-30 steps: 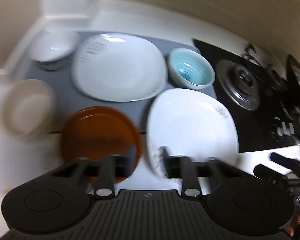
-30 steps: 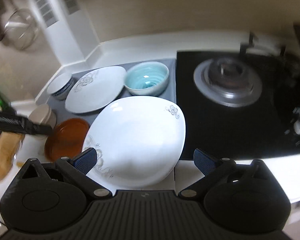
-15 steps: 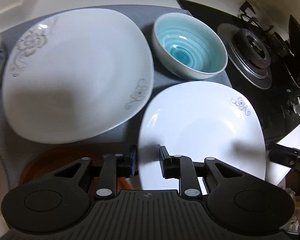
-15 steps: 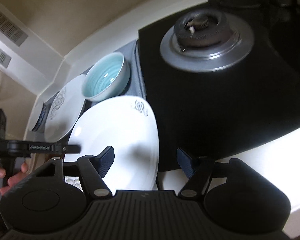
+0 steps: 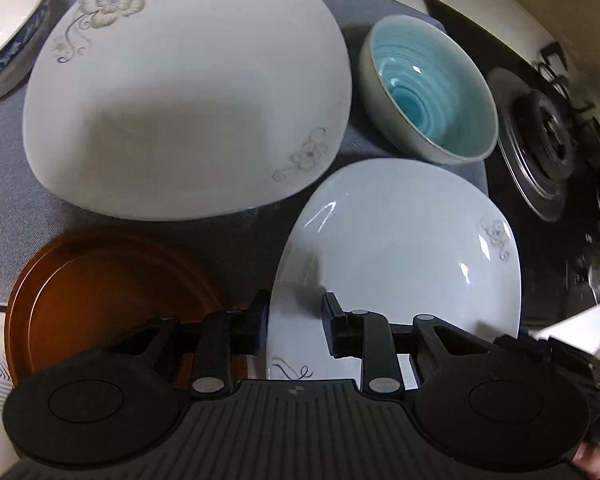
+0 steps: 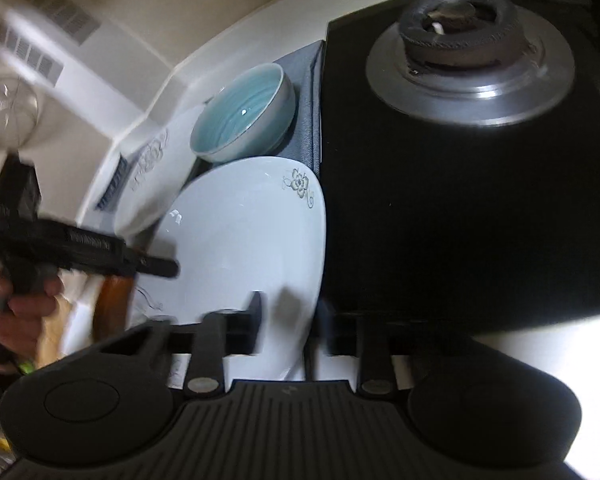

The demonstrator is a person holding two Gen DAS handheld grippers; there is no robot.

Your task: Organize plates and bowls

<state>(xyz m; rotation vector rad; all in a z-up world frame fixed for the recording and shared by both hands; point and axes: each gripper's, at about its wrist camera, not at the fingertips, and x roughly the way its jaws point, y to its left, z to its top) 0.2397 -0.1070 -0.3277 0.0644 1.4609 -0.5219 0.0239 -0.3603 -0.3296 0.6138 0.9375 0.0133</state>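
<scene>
Straddling opposite rims of the near white plate point(image 5: 400, 248), both jaws stand unclenched.

Bare grey mat point(image 5: 16, 200) between 2 white plates point(image 5: 188, 92) point(image 5: 400, 248), teal bowl point(image 5: 432, 88) crowding behind.

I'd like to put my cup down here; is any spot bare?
The grey mat is crowded: two white plates, teal bowl and brown plate nearly touch. Bare room: black stovetop glass between the near plate and burner.
</scene>
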